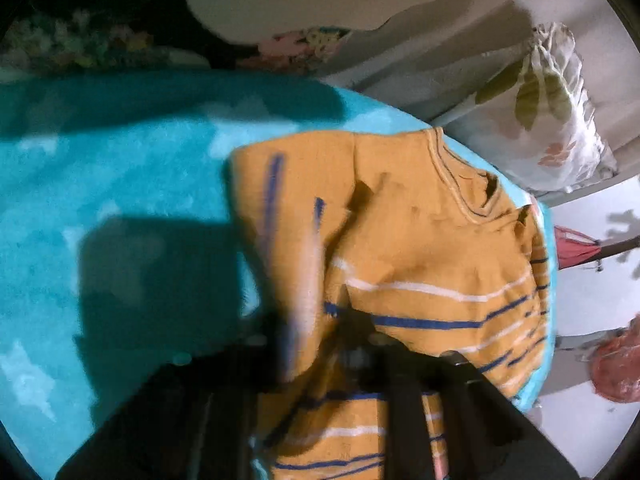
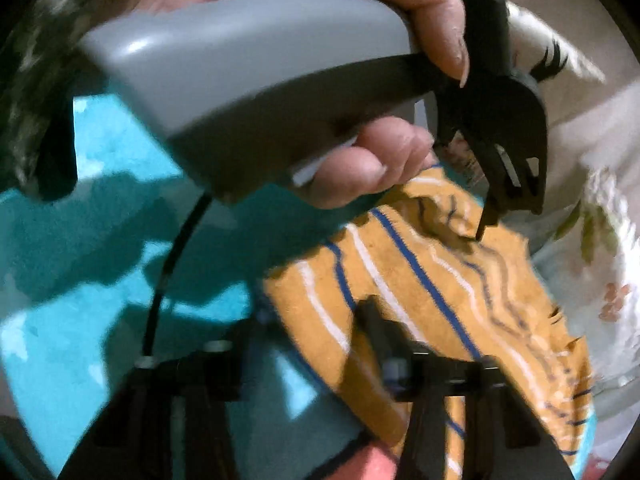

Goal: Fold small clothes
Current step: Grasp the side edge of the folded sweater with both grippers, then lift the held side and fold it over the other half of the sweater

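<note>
A small mustard-yellow sweater (image 1: 420,248) with blue and white stripes lies rumpled on a turquoise blanket (image 1: 120,168), its neckline toward the far right. In the left wrist view my left gripper (image 1: 352,332) is shut on a raised fold of the sweater near the striped part. The right wrist view shows that same left gripper (image 2: 484,224), held in a person's hand (image 2: 360,168), pinching the sweater's (image 2: 432,280) far edge. My right gripper (image 2: 376,320) is shut on the near striped edge, with cloth bunched at its tips.
A white pillow with a leaf print (image 1: 552,120) lies just beyond the blanket's right edge. A red plastic bag (image 1: 616,364) and a pink item (image 1: 576,248) sit on the pale floor to the right. A black cable (image 2: 168,272) hangs from the left gripper's handle.
</note>
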### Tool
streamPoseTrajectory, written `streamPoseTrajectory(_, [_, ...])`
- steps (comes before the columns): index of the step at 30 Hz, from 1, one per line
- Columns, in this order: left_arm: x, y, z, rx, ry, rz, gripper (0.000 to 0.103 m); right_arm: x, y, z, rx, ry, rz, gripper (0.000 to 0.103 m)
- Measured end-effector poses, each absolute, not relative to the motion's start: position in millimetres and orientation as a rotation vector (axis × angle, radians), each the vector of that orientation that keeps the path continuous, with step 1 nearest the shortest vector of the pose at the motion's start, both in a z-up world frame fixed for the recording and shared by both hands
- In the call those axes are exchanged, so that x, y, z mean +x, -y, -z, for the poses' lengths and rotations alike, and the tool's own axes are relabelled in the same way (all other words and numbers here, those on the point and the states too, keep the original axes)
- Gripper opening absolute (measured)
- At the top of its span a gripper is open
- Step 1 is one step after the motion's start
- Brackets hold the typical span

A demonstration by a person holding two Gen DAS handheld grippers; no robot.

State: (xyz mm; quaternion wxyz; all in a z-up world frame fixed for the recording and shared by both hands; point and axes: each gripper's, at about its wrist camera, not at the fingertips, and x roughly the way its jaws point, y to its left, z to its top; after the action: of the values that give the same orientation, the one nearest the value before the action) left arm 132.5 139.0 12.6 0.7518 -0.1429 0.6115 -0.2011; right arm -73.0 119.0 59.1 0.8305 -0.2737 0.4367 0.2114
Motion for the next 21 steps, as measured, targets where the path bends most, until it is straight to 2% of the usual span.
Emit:
streamPoseTrajectory(3, [127, -141, -20, -0.342, -1.313, 0.402, 0.015, -71, -112, -68, -0.530, -0.915, -0.451, 0.009])
streamPoseTrajectory(12, [116, -102, -67, -0.305, -1.258, 0.367, 0.014, -76, -63, -112, -0.380, -0.851, -0.437, 0.008])
streamPoseTrajectory(16, [112, -62, -96, -0.280, -1.218, 0.406, 0.014, -79, -14, -137, -0.286, -0.824, -0.377, 0.008])
streamPoseTrajectory(21, [107, 31, -122, -0.244, -1.187, 0.543, 0.010, -92, 67, -166, -0.182, -0.792, -0.245, 0.008])
